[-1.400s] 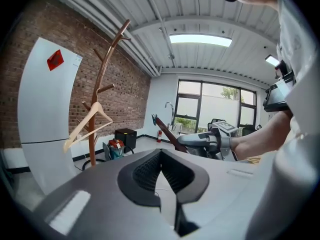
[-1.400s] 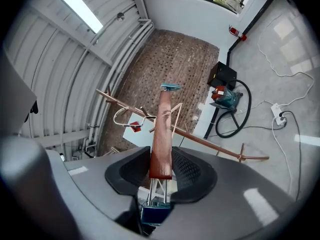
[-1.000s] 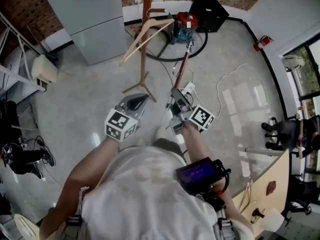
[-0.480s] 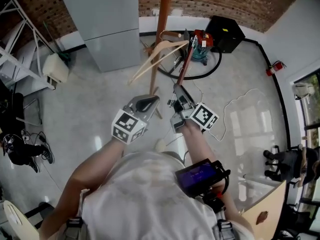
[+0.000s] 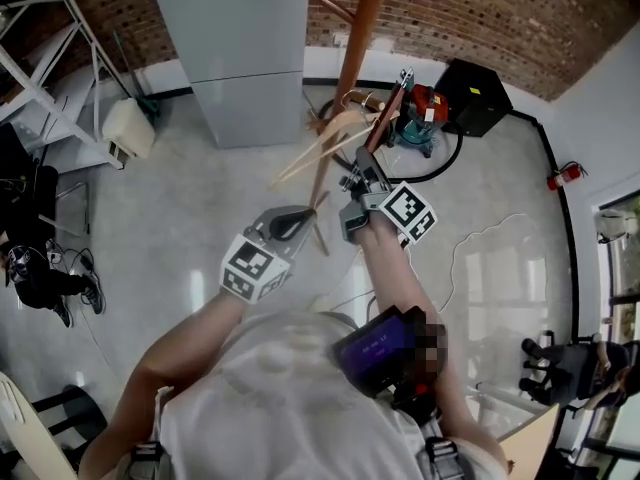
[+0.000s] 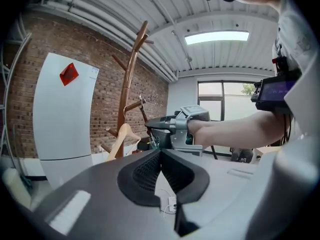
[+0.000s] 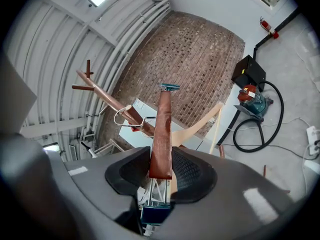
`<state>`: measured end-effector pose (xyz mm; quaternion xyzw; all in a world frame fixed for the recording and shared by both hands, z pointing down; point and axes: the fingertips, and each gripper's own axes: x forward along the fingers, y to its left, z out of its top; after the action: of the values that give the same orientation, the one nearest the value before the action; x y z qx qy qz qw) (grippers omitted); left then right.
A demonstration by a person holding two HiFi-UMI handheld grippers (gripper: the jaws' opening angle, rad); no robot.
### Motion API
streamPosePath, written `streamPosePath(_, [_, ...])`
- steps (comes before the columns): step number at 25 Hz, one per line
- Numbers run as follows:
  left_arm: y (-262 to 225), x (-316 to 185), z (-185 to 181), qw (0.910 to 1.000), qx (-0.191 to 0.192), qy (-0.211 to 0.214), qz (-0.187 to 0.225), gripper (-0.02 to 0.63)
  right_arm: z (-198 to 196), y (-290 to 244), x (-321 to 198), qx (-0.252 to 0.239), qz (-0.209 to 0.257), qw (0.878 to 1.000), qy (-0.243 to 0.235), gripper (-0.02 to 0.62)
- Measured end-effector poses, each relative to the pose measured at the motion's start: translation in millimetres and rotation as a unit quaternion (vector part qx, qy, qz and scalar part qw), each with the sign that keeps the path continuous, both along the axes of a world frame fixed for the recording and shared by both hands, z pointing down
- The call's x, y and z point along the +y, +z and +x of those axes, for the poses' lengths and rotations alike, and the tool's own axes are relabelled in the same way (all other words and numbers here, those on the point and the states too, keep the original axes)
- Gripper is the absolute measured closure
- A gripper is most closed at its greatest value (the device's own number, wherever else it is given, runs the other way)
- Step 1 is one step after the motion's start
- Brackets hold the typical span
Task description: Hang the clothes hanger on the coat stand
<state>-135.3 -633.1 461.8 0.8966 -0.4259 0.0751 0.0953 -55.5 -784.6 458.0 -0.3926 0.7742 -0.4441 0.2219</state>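
A dark brown clip hanger (image 5: 385,118) is clamped by its bar in my right gripper (image 5: 362,180), held up beside the wooden coat stand (image 5: 362,18). In the right gripper view the bar (image 7: 161,134) stands upright between the jaws of my right gripper (image 7: 161,166). Its wire hook (image 7: 126,120) lies close to the coat stand (image 7: 107,99); I cannot tell if they touch. A pale wooden hanger (image 5: 325,143) hangs low on the stand. My left gripper (image 5: 290,218) is lower left of it, shut and empty, its jaws meeting (image 6: 161,152).
A tall grey cabinet (image 5: 240,38) stands left of the stand. A vacuum cleaner (image 5: 422,118) with a black hose and a black box (image 5: 475,93) sit to its right. A white metal rack (image 5: 40,28) is far left. Cables (image 5: 470,248) lie on the floor.
The person has stepped closer to the coat stand. Both grippers moved toward it, the right one farther and higher, carrying the brown hanger up beside the pole.
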Motion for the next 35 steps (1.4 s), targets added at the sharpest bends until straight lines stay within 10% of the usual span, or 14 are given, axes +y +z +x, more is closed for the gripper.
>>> streamPosePath(35, [12, 34, -37, 0.9986, -0.003, -0.051, -0.012, 0.604, -17, 40, 4, 0.081, 0.005, 0.994, 0.066, 0.367])
